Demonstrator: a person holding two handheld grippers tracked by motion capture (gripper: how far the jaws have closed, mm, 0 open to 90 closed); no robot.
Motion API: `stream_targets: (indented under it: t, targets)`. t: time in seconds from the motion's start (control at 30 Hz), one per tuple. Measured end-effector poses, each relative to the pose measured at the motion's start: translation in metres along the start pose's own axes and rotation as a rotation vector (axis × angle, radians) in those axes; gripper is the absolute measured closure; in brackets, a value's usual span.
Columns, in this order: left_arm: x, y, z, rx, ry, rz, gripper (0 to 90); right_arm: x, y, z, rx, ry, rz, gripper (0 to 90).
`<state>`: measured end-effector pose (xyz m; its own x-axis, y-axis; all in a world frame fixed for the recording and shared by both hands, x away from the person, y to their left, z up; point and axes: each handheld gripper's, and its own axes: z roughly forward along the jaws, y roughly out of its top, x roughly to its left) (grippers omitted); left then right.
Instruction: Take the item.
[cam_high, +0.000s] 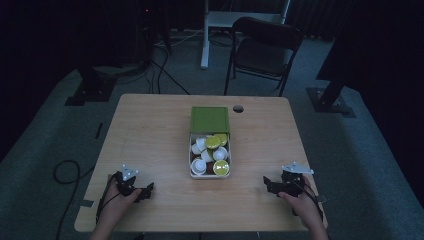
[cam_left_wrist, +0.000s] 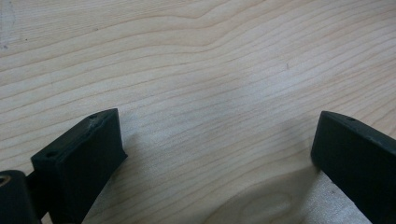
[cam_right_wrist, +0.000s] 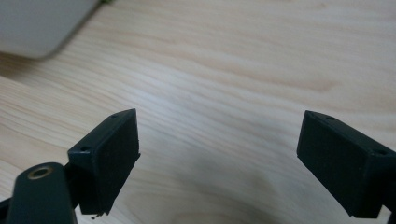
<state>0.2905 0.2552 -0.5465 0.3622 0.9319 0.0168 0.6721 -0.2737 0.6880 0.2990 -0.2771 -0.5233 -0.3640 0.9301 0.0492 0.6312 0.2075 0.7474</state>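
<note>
One white box (cam_high: 190, 165) sits in the middle of the wooden surface (cam_high: 150, 140), its single green lid (cam_high: 209, 120) standing open at the far end, and it holds a heap of small capsules: three show yellow-green tops (cam_high: 221, 168), about five are white (cam_high: 198, 165). Two tongs rest near the front edge, well apart from the box, the left tongs (cam_high: 148, 190) and the right tongs (cam_high: 266, 183). Both are spread wide with nothing between them.
</note>
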Motion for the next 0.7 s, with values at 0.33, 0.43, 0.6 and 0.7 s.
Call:
stream_targets:
  t: [0.33, 0.43, 0.6, 0.7]
  targets:
    - [0.000, 0.000, 0.000, 0.000, 0.000, 0.000, 2.4, 0.021, 0.035, -0.014, -0.076, 0.048, -0.032, 12.8]
    - [0.000, 0.000, 0.000, 0.001, 0.000, 0.001, 2.4, 0.031, 0.046, -0.016, -0.102, 0.076, -0.050, 12.8]
    - [0.000, 0.000, 0.000, 0.001, 0.000, 0.001, 2.4, 0.048, 0.067, -0.021, -0.147, 0.123, -0.093, 13.8]
    - [0.000, 0.000, 0.000, 0.001, 0.000, 0.001, 2.4, 0.057, 0.079, -0.022, -0.169, 0.138, -0.120, 14.8]
